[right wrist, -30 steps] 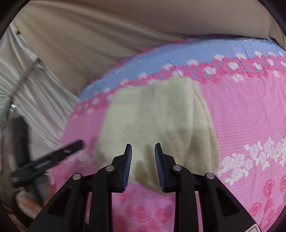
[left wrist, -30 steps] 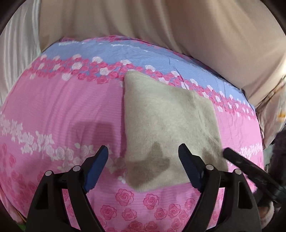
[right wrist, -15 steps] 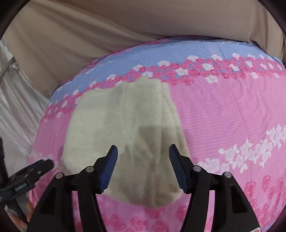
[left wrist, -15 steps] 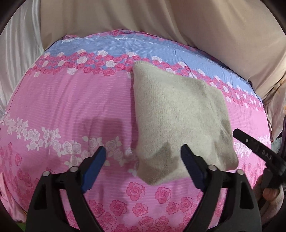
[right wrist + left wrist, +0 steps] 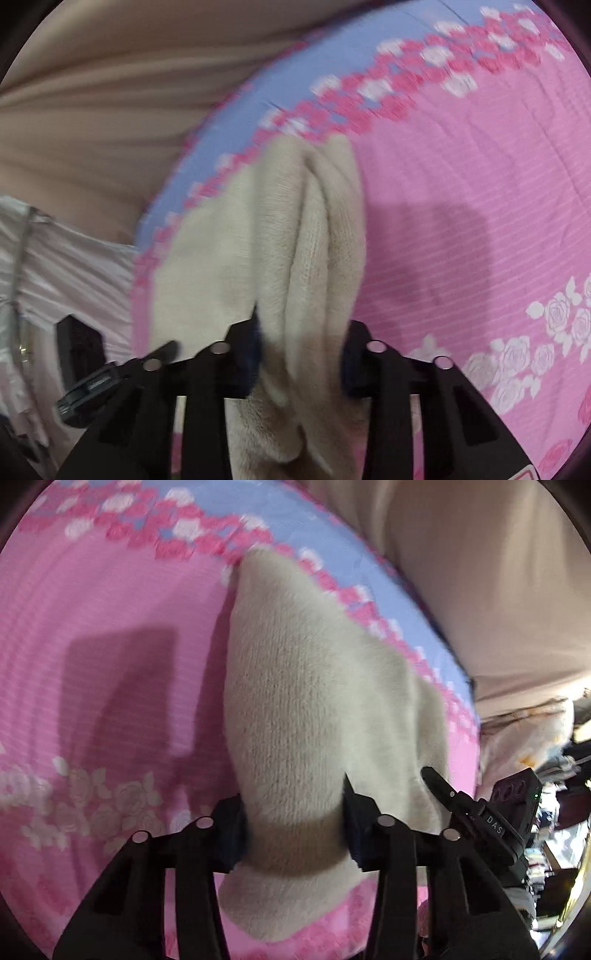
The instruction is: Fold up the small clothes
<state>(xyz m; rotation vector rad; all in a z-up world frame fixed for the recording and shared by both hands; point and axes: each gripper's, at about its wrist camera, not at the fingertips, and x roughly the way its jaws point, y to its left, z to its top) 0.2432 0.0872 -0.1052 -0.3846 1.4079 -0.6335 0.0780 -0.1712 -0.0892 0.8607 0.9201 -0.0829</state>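
Item: beige fleece garment (image 5: pixel 314 709) — small, thick-piled, already folded into a layered bundle. It lies on a bedsheet (image 5: pixel 110 602) printed pink with rose bands and a blue strip along its far edge; the garment's far end reaches that blue strip, its near end hangs toward the cameras.

Left gripper (image 5: pixel 293 830) — jaws closing, with the near end of the garment between them; both pads sit against the fleece, which bunches narrow where they meet it.

Right gripper (image 5: pixel 301 354) — jaws closing likewise, with several stacked folds of the garment (image 5: pixel 314 240) between them and pressed from both sides; the folds run away from the gripper as upright ridges.

In the left wrist view the right gripper (image 5: pixel 439 786) reaches the garment's right edge, just beside the left gripper. In the right wrist view the left gripper (image 5: pixel 162 350) shows at the garment's left side.

Beyond the garment: beige draped cloth (image 5: pixel 480 572) past the sheet's blue edge. Both views are motion-blurred.
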